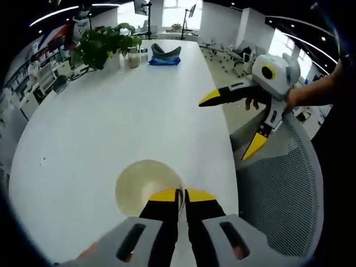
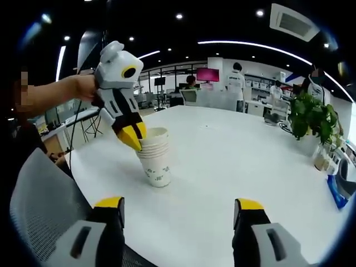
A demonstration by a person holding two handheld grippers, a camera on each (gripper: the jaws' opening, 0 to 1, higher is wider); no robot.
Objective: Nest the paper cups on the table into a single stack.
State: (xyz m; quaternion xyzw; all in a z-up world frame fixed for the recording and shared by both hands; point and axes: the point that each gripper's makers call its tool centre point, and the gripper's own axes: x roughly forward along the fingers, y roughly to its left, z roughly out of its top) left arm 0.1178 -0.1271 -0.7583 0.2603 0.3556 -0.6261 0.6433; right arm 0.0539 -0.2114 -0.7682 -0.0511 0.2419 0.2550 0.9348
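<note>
**Colleague:** What do you have on the cups?

**Me:** In the right gripper view I see a stack of paper cups (image 2: 155,160) standing upright on the white table (image 2: 222,167), near the table's edge on my side. Several rims show one inside the other at the top, so they are nested. I cannot count them for certain.

**Colleague:** Anything inside the top one?

**Me:** From the left gripper view I look down into the top cup (image 1: 149,186). Its inside looks bare and pale; I see nothing in it.

**Colleague:** And the claws?

**Me:** My left gripper (image 2: 135,139) pinches the rim of the top cup, its yellow-tipped jaws brought together with the wall between them. My right gripper (image 2: 178,207) hangs short of the stack with its jaws spread wide and nothing between them. In the left gripper view it is off the table edge, above a grey mesh chair (image 1: 289,183).

**Colleague:** What else is on the table?

**Me:** At the far end there is a potted plant (image 1: 103,44), a small jar (image 1: 133,57) beside it, and a dark object on a blue cloth (image 1: 164,60). All are well apart from the stack.
</note>
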